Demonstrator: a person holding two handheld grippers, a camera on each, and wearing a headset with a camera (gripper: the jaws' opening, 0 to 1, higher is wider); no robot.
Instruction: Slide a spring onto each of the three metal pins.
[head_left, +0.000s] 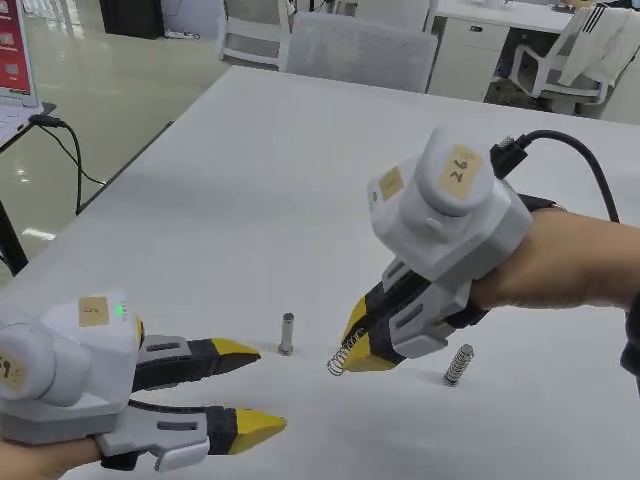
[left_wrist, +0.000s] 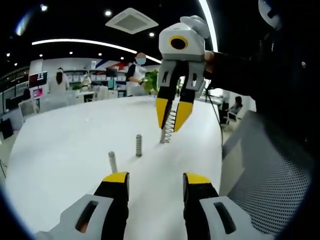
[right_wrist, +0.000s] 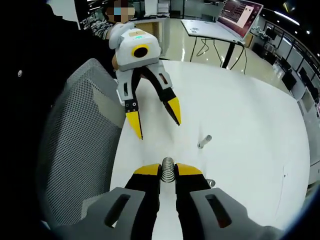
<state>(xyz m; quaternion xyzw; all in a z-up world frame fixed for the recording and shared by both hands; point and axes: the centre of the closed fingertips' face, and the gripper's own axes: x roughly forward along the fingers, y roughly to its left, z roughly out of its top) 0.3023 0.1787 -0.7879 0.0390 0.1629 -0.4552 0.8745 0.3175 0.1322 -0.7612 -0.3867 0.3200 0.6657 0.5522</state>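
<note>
Metal spring (head_left: 341, 358) pinched in right tool (head_left: 362, 350); left tool (head_left: 262, 390) spread wide, empty; bare pin (head_left: 287, 333) upright nearby.

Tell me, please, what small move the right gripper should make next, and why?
Probably carry the spring over to the bare pin and turn it upright above the pin's top. The right gripper is shut on the spring, which is tilted and apart from that pin. Another pin already wears a spring.
</note>
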